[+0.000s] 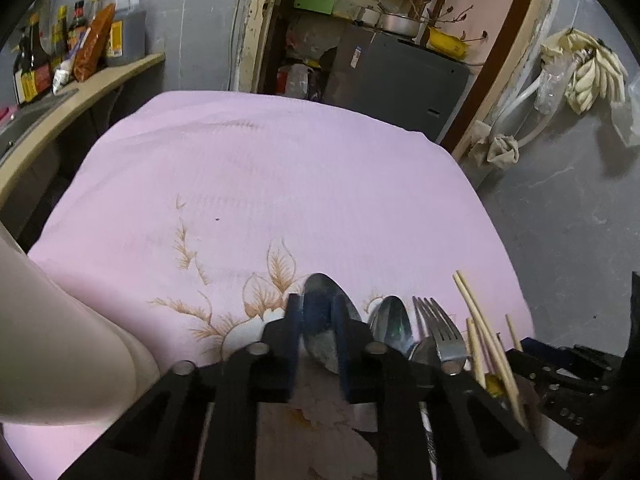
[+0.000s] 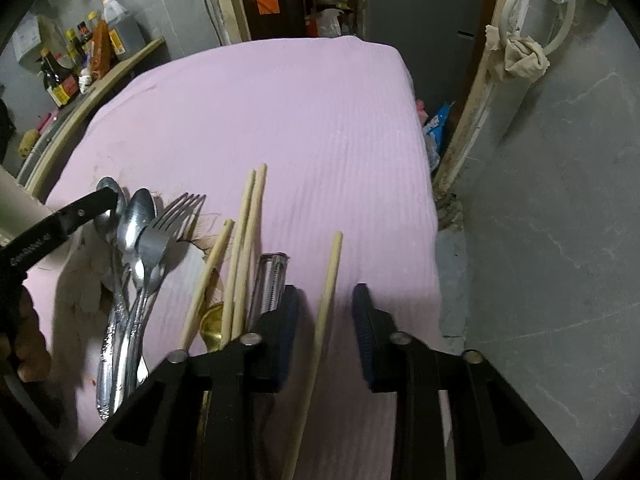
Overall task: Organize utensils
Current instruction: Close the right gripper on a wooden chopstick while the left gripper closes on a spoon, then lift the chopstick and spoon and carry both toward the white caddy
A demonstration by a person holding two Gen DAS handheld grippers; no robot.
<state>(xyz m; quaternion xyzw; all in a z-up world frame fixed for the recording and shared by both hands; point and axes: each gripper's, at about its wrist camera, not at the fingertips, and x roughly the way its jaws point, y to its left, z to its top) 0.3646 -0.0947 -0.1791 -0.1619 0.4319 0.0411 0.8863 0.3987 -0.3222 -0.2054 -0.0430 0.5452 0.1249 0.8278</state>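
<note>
At 6 o'clock, black right gripper (image 2: 325, 300) with blue pads, jaws apart around one pale wooden chopstick (image 2: 334, 256), touching neither pad. Just at 9 o'clock of it, a ridged metal peeler (image 2: 272, 280) and three more wooden chopsticks (image 2: 244, 248). Farther toward 9 o'clock, a steel fork (image 2: 172, 224) piled on shiny metal spoons (image 2: 138, 216). Black left gripper (image 2: 110, 200) touching the outermost spoon's bowl. All on a pink cloth (image 2: 300, 112). Sauce bottles (image 2: 80, 60) at 10 o'clock.

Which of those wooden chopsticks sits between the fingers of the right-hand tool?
The lone chopstick lying apart on the right, running between the right gripper fingers. The other chopsticks lie clustered further left, beside the peeler.
</note>
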